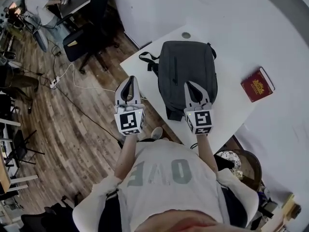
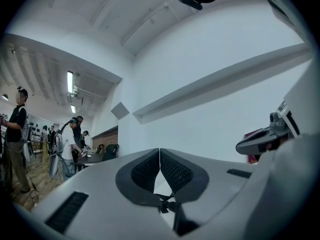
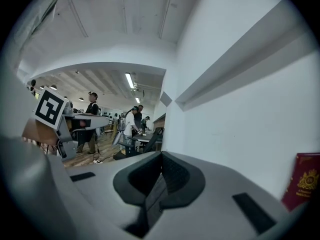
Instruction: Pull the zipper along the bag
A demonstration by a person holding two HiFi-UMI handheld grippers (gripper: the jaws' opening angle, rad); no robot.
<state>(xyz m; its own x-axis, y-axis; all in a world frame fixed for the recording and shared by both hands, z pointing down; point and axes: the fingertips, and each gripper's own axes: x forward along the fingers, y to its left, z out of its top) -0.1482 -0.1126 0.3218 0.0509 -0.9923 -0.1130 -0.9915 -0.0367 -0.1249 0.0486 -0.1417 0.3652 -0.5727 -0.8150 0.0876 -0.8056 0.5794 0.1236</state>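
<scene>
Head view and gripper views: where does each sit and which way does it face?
Head view: on the person's head, steeply down at backpack, red book, white table; arms, shirt, left gripper, right gripper show.
Left gripper view: on that gripper, along its shut jaws toward a white wall; right gripper at right.
Right gripper view: on that gripper, shut jaws, toward white wall and office; left gripper at left.
Shared: head and right gripper views both show the red book.

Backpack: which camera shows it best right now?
The head view: the whole dark backpack lies flat on the white table, with its straps visible. The left gripper view and right gripper view point at wall and room; neither shows it.
</scene>
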